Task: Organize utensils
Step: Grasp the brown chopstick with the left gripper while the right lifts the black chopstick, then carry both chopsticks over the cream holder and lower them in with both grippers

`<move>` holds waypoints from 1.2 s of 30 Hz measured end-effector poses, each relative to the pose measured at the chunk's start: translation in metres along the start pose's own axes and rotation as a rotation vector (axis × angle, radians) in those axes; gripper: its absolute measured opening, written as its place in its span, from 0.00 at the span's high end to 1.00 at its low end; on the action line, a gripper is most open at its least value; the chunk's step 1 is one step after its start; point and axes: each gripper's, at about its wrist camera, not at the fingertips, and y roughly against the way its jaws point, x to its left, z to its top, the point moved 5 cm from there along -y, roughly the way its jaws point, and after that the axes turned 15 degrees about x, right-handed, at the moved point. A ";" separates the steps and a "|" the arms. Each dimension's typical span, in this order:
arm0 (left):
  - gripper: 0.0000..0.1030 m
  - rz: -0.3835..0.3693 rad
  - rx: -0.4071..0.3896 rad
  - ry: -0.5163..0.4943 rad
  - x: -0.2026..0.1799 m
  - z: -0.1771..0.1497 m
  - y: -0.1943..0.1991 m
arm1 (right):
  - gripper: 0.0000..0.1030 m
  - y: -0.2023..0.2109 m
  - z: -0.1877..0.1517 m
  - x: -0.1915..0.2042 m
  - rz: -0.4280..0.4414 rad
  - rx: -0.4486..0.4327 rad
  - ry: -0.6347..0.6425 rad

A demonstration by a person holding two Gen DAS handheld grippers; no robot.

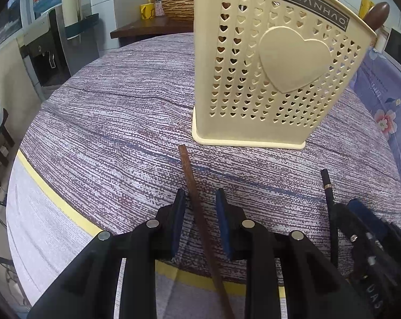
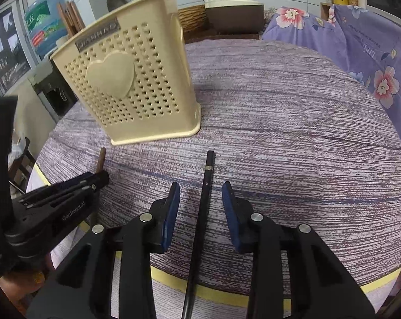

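Nearest the lens on the left: brown chopstick (image 1: 197, 210) lying on the striped tablecloth (image 1: 115, 122), running between the left gripper (image 1: 200, 199) fingers, blue pads (image 1: 221, 207) apart with a gap on either side of the stick, nothing clamped. Pitched steeply down toward the cloth, square end of the stick reaching past the fingertips toward the base of the cream utensil holder (image 1: 274, 74). On the right, much the same: black chopstick (image 2: 204, 204) with a thin metal band, lying lengthwise between the right gripper (image 2: 200, 188) fingers, pads (image 2: 174, 207) apart and clear of it on both sides, also angled down at the table. Both sticks crossing the yellow border (image 2: 227, 296) at the cloth's near edge. Holder upright just beyond both stick ends, heart-pierced wall facing the cameras, wooden handles (image 1: 378, 14) rising out of its top. Flowered purple fabric (image 2: 359, 53) to the far right.
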 end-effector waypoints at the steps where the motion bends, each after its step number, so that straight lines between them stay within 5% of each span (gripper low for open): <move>1: 0.76 0.003 -0.001 -0.004 -0.001 0.001 0.000 | 0.69 -0.002 0.000 0.002 -0.012 0.007 0.007; 12: 0.90 0.020 -0.004 -0.004 -0.003 0.016 -0.005 | 0.91 -0.023 0.018 0.005 -0.097 0.036 0.026; 26: 0.93 -0.046 -0.023 0.027 0.011 0.023 0.003 | 0.92 -0.007 0.018 -0.002 0.035 -0.020 -0.026; 36: 0.93 -0.200 -0.178 0.006 0.029 0.018 0.087 | 0.92 0.066 0.014 0.000 0.188 -0.154 -0.014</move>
